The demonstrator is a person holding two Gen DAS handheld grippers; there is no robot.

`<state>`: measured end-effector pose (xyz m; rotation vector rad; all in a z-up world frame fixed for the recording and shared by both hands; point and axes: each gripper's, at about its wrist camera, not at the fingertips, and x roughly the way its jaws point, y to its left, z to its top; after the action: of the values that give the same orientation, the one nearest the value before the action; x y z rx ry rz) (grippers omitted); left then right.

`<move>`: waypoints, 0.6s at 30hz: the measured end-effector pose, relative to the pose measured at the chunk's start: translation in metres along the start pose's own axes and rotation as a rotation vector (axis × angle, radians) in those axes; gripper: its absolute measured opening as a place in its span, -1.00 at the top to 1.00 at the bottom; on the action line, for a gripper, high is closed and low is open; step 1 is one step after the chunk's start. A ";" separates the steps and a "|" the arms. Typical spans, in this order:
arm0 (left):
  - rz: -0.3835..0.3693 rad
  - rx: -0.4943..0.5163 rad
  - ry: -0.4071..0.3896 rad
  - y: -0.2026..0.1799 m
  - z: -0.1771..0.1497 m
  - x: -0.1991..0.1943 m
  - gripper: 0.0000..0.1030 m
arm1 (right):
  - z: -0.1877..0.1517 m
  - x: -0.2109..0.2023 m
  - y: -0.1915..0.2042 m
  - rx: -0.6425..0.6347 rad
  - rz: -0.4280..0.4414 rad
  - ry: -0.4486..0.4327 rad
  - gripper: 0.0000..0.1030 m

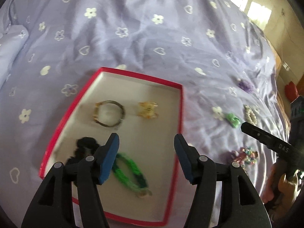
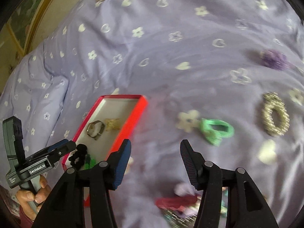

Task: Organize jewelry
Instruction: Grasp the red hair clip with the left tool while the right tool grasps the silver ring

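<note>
Right gripper [image 2: 155, 163] hangs spread and empty over the lilac bedsheet [image 2: 152, 57], a blurred multicoloured bead piece [image 2: 178, 205] right under it, and the slick, rumpled fabric could easily let the fingers snag cloth or scatter beads. Left gripper [image 1: 146, 157] hovers spread and empty over the red box [image 1: 181, 114], near the green braided bracelet [image 1: 131, 172] and black scrunchie [image 1: 85, 146]; dip low and it knocks them about, while green bow [image 2: 216, 129] and pearl ring [image 2: 275, 114] wait far right.

bedspread [image 1: 152, 43]: soft cloth (slight sheen) | red box [image 1: 181, 102]: matt card | bangle [image 1: 109, 115]: shiny metal
</note>
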<state>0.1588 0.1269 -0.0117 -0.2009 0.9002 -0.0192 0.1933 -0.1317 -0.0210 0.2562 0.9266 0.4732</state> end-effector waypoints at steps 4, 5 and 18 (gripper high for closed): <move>-0.025 0.035 0.012 -0.023 -0.004 0.002 -0.15 | -0.006 -0.018 -0.022 0.034 -0.025 -0.015 -0.08; -0.029 0.042 0.015 -0.027 -0.005 0.002 -0.15 | -0.008 -0.023 -0.028 0.042 -0.033 -0.021 -0.08; -0.152 0.182 0.069 -0.096 -0.030 0.009 -0.15 | -0.051 -0.071 -0.087 0.105 -0.138 -0.049 -0.08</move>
<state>0.1472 0.0272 -0.0194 -0.0988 0.9453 -0.2494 0.1399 -0.2420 -0.0360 0.2959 0.9157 0.2899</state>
